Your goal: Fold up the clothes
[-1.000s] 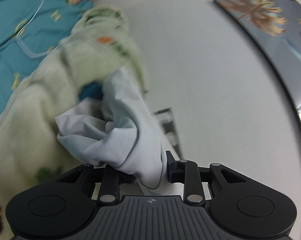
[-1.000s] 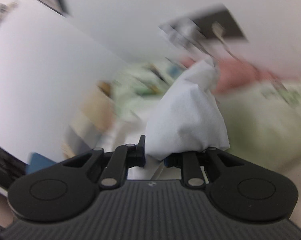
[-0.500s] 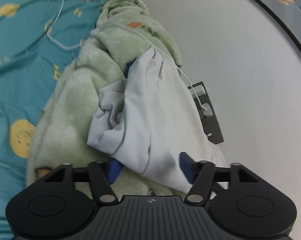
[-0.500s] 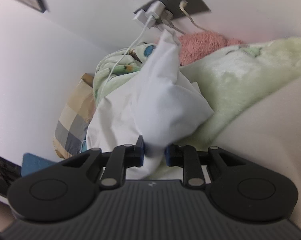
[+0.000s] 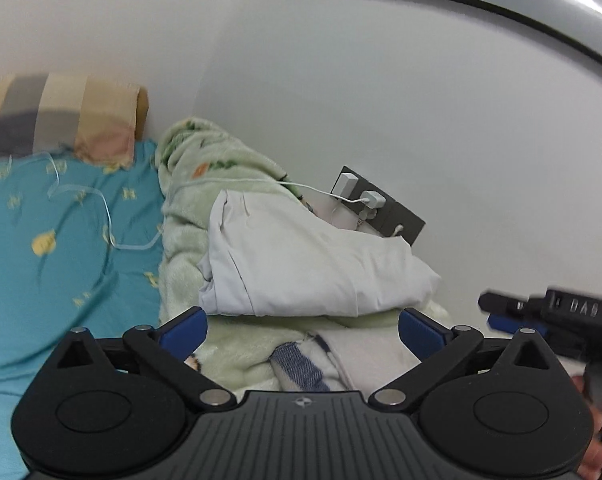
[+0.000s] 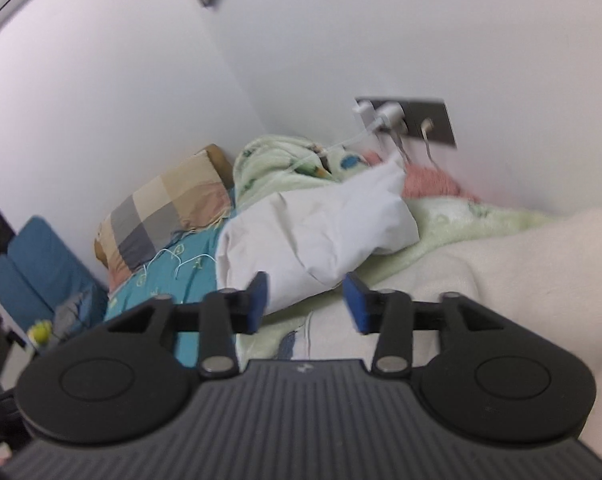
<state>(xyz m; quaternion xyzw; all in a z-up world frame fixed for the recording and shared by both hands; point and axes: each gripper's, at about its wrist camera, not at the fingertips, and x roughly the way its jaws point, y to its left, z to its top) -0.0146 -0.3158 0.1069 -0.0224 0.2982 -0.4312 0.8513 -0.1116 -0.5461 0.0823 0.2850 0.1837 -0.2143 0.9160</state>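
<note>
The white garment (image 5: 317, 264) lies bunched on the green blanket (image 5: 189, 216), at the wall-side edge of the bed below the socket plate (image 5: 381, 208). The left gripper (image 5: 301, 328) is wide open and holds nothing. The right gripper (image 6: 305, 300) is also spread open and empty, just before the garment.

Left gripper (image 5: 303, 330), right gripper (image 6: 305, 300): black ribbed bodies, blue pads, silver pivot screws.

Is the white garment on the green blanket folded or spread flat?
Folded into a loose, puffy bundle: the white garment lies doubled over on the green blanket, its layered edges showing at the left end.
</note>
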